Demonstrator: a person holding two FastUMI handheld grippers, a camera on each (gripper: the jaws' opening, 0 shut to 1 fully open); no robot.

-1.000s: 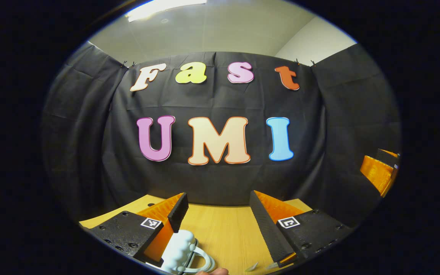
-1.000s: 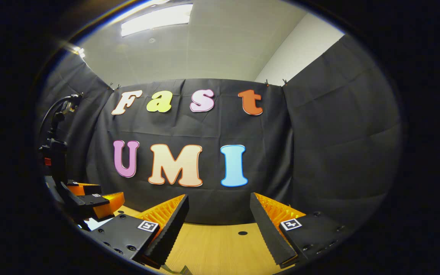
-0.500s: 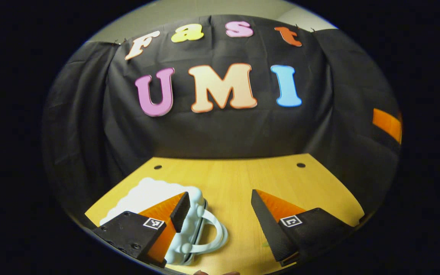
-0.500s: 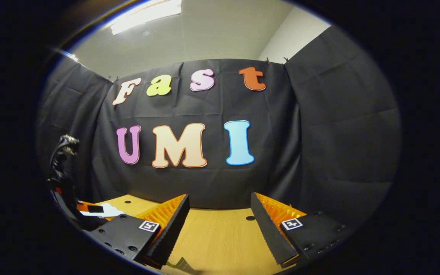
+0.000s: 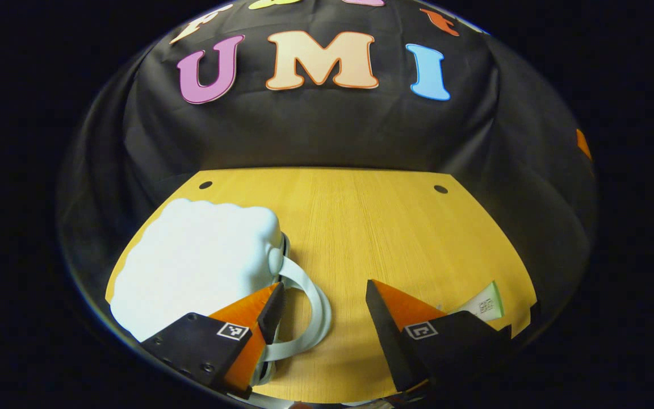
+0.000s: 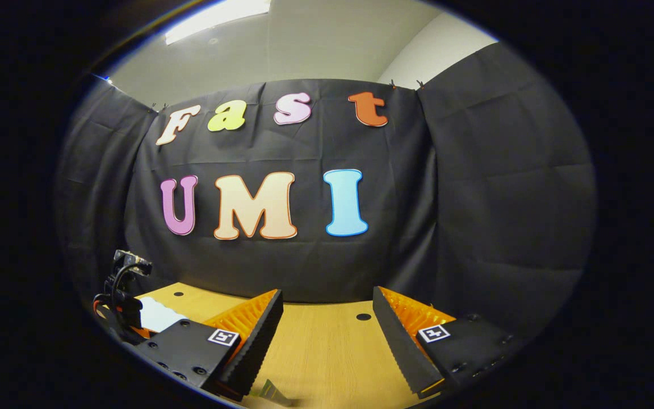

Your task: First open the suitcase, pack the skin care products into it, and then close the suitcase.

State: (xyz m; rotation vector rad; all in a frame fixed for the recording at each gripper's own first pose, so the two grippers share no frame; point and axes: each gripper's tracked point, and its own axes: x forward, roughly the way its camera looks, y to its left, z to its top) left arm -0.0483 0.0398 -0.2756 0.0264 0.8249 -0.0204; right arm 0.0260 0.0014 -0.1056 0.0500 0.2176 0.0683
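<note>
Left gripper view: left gripper [image 5: 322,318] tilted down over the yellow wooden tabletop [image 5: 372,227], jaws spread wide, nothing between them. Small pale-blue hard-shell suitcase with a bumpy cloud-like outline [image 5: 196,258] lying flat and closed on the left part of the table, its looped pale handle [image 5: 310,307] pointing toward the table's middle. One black-and-orange finger [image 5: 259,315] just over that handle — touching or only in front of it, cannot tell. Behind the other finger, near the right edge of the table, the end of a white-and-green skin care tube [image 5: 483,304], well apart from the suitcase.

Right gripper view: right gripper [image 6: 327,341] held level and low above the same tabletop, jaws also wide apart and empty. At the bottom edge between the fingers, a pale green tip of something [image 6: 270,392] — too little visible to identify. Far left, the left gripper's black body with cables [image 6: 120,295], white of the suitcase [image 6: 156,314] just beside it.
</note>
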